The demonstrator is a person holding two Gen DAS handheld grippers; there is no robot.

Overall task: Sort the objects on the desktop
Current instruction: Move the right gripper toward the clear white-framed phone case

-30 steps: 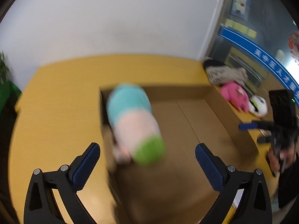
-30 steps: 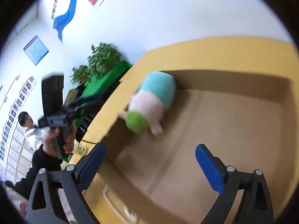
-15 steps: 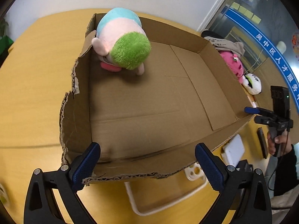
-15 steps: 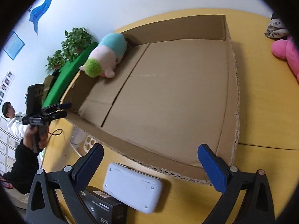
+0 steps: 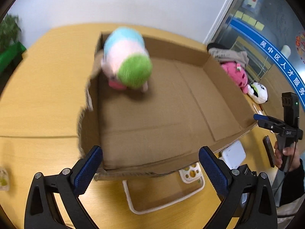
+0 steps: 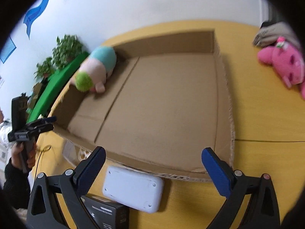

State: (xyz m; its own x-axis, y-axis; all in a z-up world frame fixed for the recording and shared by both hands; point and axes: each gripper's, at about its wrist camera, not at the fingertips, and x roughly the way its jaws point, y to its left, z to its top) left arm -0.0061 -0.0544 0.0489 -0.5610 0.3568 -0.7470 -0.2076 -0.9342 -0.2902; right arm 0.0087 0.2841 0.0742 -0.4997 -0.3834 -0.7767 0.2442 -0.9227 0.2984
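Plush toy [image 5: 126, 64] in cardboard box [image 5: 225, 80] corner; white device [image 6: 133, 189] beside box; both tongs wide open, empty.

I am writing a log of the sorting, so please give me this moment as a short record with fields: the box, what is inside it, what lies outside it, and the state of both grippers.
box: open cardboard box on the yellow table
inside box: one plush toy with green end, in the far left corner
outside, right of box: pink plush, white plush
outside, near edge: white device, black box
left gripper: open, holds nothing
right gripper: open, holds nothing, above the white device
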